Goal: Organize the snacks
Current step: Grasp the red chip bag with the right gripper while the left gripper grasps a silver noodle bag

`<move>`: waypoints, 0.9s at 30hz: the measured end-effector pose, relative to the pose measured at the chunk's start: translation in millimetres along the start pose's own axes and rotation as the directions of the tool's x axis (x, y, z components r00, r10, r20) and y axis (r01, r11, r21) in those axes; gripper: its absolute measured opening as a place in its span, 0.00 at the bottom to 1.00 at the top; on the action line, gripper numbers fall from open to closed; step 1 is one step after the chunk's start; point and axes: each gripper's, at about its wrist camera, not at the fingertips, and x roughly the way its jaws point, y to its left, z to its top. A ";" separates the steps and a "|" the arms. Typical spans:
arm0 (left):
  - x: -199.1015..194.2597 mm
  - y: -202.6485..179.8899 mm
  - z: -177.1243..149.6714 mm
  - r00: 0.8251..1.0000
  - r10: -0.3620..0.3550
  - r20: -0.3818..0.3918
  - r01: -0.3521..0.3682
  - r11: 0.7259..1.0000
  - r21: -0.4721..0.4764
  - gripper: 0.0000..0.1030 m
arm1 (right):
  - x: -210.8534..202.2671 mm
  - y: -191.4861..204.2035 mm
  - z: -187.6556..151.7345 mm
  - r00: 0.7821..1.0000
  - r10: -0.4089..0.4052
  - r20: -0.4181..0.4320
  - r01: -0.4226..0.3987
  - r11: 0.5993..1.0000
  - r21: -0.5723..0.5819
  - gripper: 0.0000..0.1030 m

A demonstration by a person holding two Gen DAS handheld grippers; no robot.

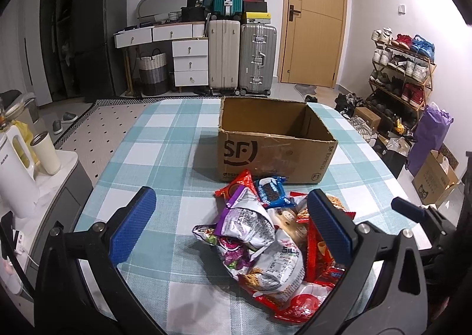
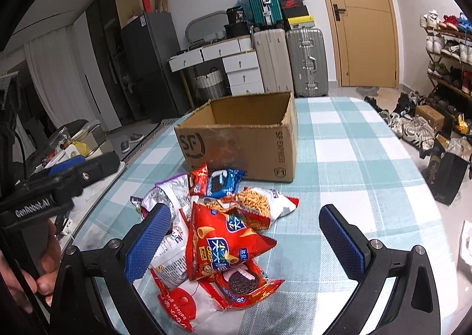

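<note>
A heap of snack bags [image 1: 265, 243] lies on the checked tablecloth in front of an open, empty cardboard box [image 1: 274, 140]. A purple and silver bag [image 1: 250, 223] sits on top in the left wrist view, with a blue cookie pack [image 1: 271, 190] behind it. My left gripper [image 1: 233, 220] is open above the heap's left part. The right wrist view shows the heap [image 2: 218, 234] with a red crisp bag [image 2: 218, 243] on top, the blue cookie pack [image 2: 222, 183] and the box [image 2: 244, 140]. My right gripper [image 2: 247, 234] is open over the heap's right side, holding nothing.
The table [image 1: 165, 140] has bare cloth left of the box and to the right [image 2: 368, 158]. A white side cabinet with a kettle [image 1: 14, 170] and cup [image 1: 45, 152] stands left. Suitcases [image 1: 242, 57], a shoe rack [image 1: 404, 69] and floor clutter lie beyond.
</note>
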 end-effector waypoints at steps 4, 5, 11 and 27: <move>3.0 5.7 -1.1 1.000 0.001 -0.007 -0.002 1.000 -0.010 0.99 | 14.1 -5.0 -6.5 0.999 0.011 -0.035 -0.011 1.000 0.019 1.00; 3.6 7.2 -1.2 1.000 0.002 -0.008 -0.002 1.000 -0.012 0.99 | 18.4 -6.4 -8.2 0.999 0.017 -0.046 -0.016 1.000 0.024 1.00; 10.7 15.9 -2.9 1.000 -0.005 -0.018 0.004 1.000 -0.022 0.99 | 37.6 -7.5 -15.8 0.995 0.039 -0.088 -0.036 0.999 0.039 0.99; 30.4 28.8 -7.7 0.999 -0.006 -0.047 0.005 0.999 -0.035 0.99 | 73.3 -6.2 -25.7 0.982 0.097 -0.163 -0.086 0.994 0.071 0.86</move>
